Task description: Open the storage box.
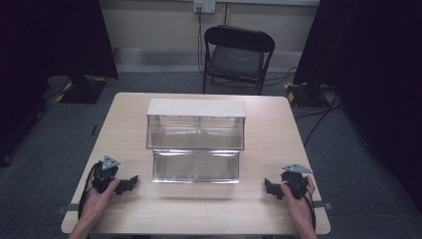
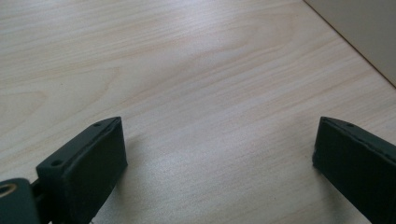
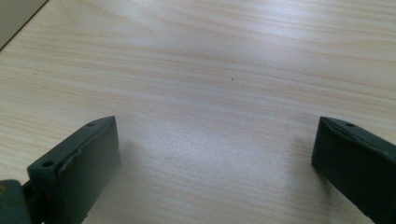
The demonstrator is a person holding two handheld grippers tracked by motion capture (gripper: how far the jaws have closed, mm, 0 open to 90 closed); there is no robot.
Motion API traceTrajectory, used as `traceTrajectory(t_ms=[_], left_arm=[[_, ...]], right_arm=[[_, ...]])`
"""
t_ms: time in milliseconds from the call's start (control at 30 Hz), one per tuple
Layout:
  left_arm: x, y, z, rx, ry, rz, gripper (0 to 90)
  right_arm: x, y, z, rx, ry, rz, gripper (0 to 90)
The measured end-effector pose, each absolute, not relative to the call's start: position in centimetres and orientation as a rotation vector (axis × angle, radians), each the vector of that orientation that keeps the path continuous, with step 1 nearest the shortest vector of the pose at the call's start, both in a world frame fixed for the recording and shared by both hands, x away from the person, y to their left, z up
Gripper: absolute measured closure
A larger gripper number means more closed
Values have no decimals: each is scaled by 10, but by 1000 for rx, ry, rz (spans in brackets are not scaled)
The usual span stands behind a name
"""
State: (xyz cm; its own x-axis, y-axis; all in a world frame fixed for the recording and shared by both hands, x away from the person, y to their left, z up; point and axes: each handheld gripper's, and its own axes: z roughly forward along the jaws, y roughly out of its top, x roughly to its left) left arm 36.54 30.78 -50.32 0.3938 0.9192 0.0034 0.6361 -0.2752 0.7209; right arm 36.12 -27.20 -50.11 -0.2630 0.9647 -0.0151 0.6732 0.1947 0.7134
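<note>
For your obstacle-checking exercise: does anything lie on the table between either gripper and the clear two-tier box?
Nothing visible does. Bare table separates the left gripper and the right gripper from the clear box; both jaws stand open, empty.

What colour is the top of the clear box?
The top is pale beige-white; the high view shows it best.
</note>
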Motion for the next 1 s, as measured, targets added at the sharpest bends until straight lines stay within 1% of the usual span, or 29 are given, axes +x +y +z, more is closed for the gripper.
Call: traceTrajectory(t_ms=[400, 433, 467, 500, 533, 567, 600, 633, 667, 700, 733, 1000], left_arm=[[365, 308, -503, 2014, 1326, 569, 21], [365, 308, -503, 2014, 1326, 569, 21], [365, 308, -503, 2014, 1326, 569, 21], [365, 308, -503, 2014, 1325, 569, 21], [365, 308, -503, 2013, 1326, 568, 21], [365, 308, -503, 2014, 1326, 569, 21], [365, 308, -503, 2014, 1326, 568, 21], [365, 308, -503, 2014, 1326, 569, 21], [365, 308, -503, 2014, 1326, 569, 21], [365, 308, -503, 2013, 1326, 568, 21], [365, 308, -503, 2013, 1325, 567, 21], [365, 308, -503, 2014, 1325, 569, 21]], right_arm=[[360, -271, -500, 1527, 2026, 821, 13], [360, -271, -499, 1524, 2035, 819, 33], [360, -271, -497, 1520, 2046, 821, 85], [359, -270, -495, 1510, 2057, 833, 171], [358, -270, -494, 1501, 2065, 841, 184], [358, -269, -493, 1506, 2073, 850, 137], [357, -269, -492, 1516, 2076, 862, 126], [356, -268, -491, 1503, 2081, 871, 168], [356, -267, -489, 1496, 2081, 873, 159], [355, -266, -488, 1488, 2078, 882, 128], [354, -265, -487, 1483, 2074, 889, 154], [350, -257, -472, 1431, 2076, 953, 140]])
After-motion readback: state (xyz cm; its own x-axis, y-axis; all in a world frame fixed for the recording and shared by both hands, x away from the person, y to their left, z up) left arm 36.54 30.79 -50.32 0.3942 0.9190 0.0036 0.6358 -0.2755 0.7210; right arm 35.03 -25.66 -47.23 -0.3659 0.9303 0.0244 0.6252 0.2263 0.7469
